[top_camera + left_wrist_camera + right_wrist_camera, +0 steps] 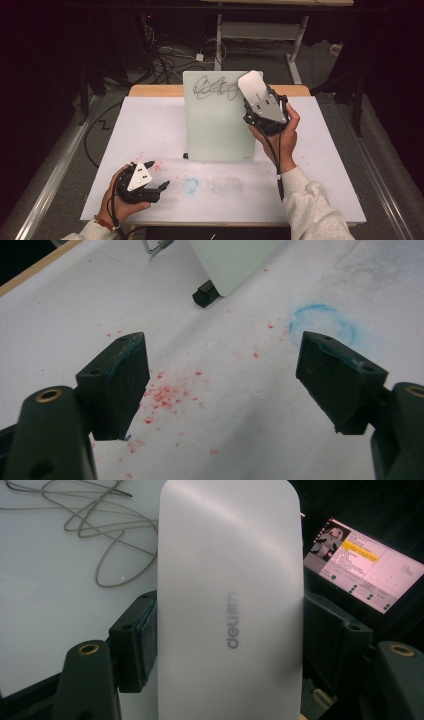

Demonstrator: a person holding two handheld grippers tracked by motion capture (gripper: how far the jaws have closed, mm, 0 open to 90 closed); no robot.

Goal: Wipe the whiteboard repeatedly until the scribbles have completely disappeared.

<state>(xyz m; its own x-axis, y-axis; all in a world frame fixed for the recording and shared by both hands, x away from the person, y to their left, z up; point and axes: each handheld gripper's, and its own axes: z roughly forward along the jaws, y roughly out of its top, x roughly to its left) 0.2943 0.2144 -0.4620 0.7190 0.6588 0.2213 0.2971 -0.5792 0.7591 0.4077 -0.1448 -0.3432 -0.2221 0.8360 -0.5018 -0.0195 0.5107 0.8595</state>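
Observation:
A small whiteboard (217, 125) stands upright at the table's middle, with a black scribble (215, 89) across its top. My right gripper (260, 102) is shut on a white eraser (251, 85), held at the board's upper right corner beside the scribble. In the right gripper view the eraser (230, 605) sits between both jaws, with the scribble (95, 530) to its left. My left gripper (159, 187) rests open near the table's front left, nothing between its jaws (222, 385).
Red crumbs (165, 395) and a faint blue ring stain (325, 327) mark the white table cover (150, 130). The board's black foot (205, 295) stands ahead of the left gripper. A lit screen (360, 562) sits behind the board. Cables lie on the floor beyond the table.

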